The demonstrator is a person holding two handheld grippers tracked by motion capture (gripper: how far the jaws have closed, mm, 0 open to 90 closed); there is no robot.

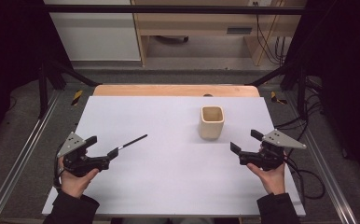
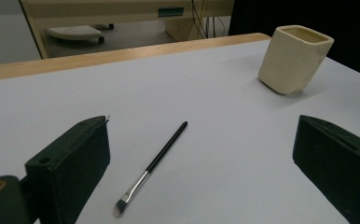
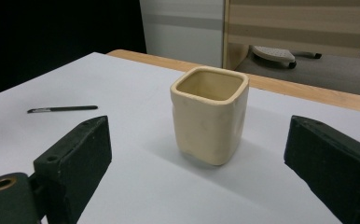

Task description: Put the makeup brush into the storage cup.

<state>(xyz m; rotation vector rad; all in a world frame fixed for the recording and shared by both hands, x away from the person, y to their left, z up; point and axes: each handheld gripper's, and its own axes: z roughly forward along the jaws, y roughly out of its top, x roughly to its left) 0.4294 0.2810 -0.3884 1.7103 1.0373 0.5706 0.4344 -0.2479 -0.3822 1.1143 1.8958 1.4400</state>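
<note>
1. The left gripper [image 2: 201, 163] stands released, jaws wide apart, with the brush [image 2: 152, 166] lying flat on the table between and just ahead of them; nothing is grasped.
2. The right gripper [image 3: 194, 172] is likewise released, its jaws spread and aimed at the cup [image 3: 211, 114], near it but not touching.
3. Relative to the cup [image 1: 211, 122], the brush [image 1: 132, 142] lies well apart to its left, bristle end toward the left gripper [image 1: 104, 156], handle pointing toward the cup.
4. The right gripper [image 1: 243, 145] sits to the cup's right and nearer the person.
5. The step in hand looks like the approach: the brush is not yet picked up.
6. The next move probably calls for lowering the left jaws around the thin handle and closing squarely, since it lies flat on the white table [image 1: 169, 186].
</note>
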